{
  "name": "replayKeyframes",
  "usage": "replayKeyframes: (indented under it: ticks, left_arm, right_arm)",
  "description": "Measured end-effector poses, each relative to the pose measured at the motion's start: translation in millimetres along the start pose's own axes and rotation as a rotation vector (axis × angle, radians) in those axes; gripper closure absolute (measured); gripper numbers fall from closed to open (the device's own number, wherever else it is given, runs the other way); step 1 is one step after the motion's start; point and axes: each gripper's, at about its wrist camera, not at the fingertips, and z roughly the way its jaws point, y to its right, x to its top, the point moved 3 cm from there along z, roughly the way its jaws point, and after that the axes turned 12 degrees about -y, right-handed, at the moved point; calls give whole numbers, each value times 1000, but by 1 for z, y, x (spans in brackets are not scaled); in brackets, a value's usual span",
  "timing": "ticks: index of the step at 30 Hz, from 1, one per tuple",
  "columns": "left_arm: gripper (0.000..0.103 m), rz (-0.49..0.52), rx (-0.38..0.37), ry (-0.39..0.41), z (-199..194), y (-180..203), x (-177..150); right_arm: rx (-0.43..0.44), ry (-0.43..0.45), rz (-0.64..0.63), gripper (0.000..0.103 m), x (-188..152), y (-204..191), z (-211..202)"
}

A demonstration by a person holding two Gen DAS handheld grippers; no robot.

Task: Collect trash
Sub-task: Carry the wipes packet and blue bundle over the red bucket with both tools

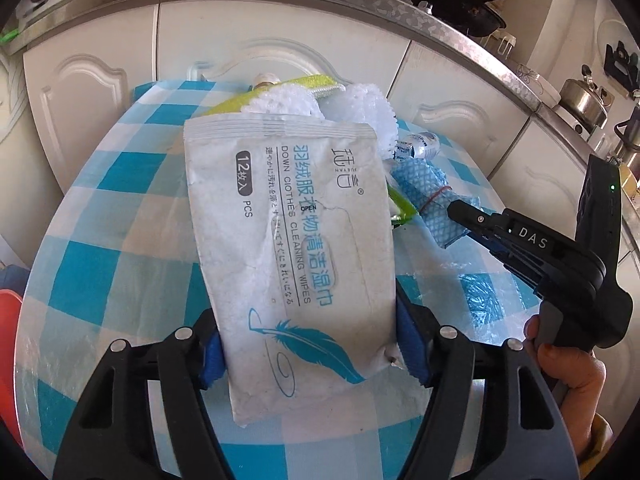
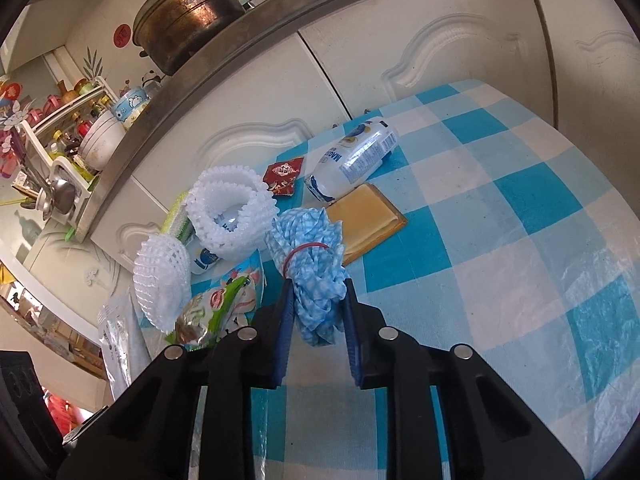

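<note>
Two grips are in play, and either could fail. The left gripper (image 1: pixel 312 348) has its blue pads against the edges of a flat white wipes packet (image 1: pixel 294 248), clamped near its lower end; the pack is limp and slick, so I judge it may buckle or slide out once lifted off the checked tablecloth (image 1: pixel 120 240). The right gripper (image 2: pixel 318 332) is clenched on a crumpled blue cloth (image 2: pixel 314 264) bound with a red rubber band (image 2: pixel 306 249); the soft bundle could compress and slip free, or drag the green snack wrapper (image 2: pixel 212 312) lying just beside it. Both items sit on the table, the cloth near two white foam nets (image 2: pixel 224 208) and a toppled white bottle (image 2: pixel 354 160).
</note>
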Motion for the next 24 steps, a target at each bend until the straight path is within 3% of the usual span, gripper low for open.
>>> replayKeyframes:
  ticks: [14,24]
  left_arm:
    - [33,-26,69,91,-62,-56,-42]
    - [33,-159,155,153,-112,-149,-66]
  right_arm:
    - [35,40,-8,81,-36,-19,-51]
    - [136,-4,-139,81,-55,-92,-65]
